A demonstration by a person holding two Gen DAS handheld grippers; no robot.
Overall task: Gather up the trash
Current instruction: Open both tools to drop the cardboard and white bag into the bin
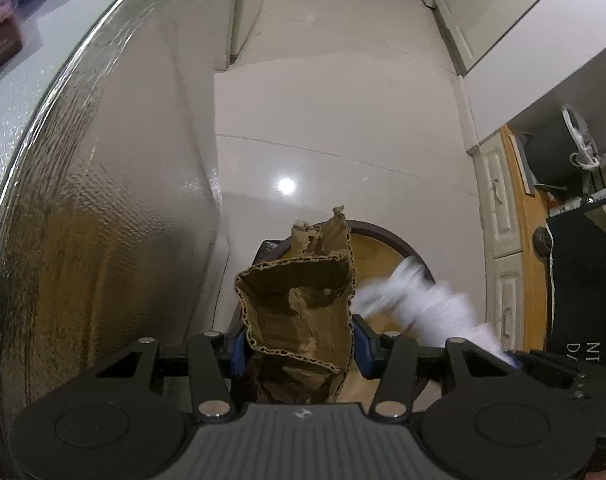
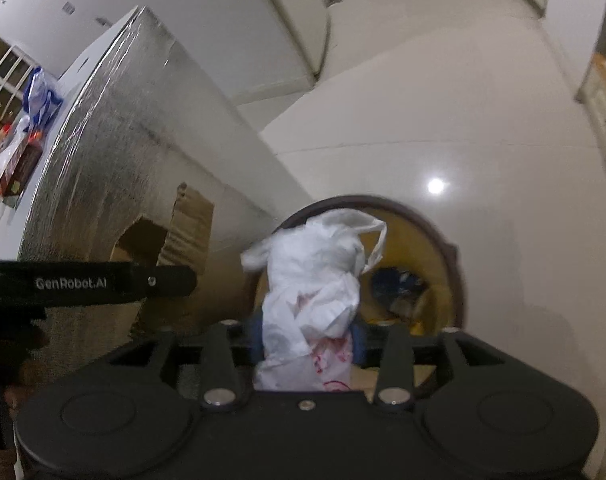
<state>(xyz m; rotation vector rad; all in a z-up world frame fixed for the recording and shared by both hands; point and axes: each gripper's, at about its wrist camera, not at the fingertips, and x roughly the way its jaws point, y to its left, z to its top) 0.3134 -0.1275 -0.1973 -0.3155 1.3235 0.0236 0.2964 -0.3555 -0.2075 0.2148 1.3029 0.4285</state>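
My left gripper (image 1: 301,350) is shut on a torn piece of brown corrugated cardboard (image 1: 303,300) and holds it above a round bin (image 1: 387,236) with a dark rim and a yellow inside. My right gripper (image 2: 307,340) is shut on a crumpled white plastic bag with red print (image 2: 315,292) over the same bin (image 2: 451,248), which holds some dark and blue trash. The bag shows blurred in the left wrist view (image 1: 423,304). The left gripper (image 2: 103,280) with its cardboard (image 2: 187,232) shows at the left of the right wrist view.
A foil-covered counter side (image 1: 115,200) stands close on the left, with a blue-white bag (image 2: 41,96) and a brown box (image 2: 23,168) on top. Glossy tiled floor (image 1: 335,120) stretches ahead. White cabinets with drawers (image 1: 499,208) stand on the right.
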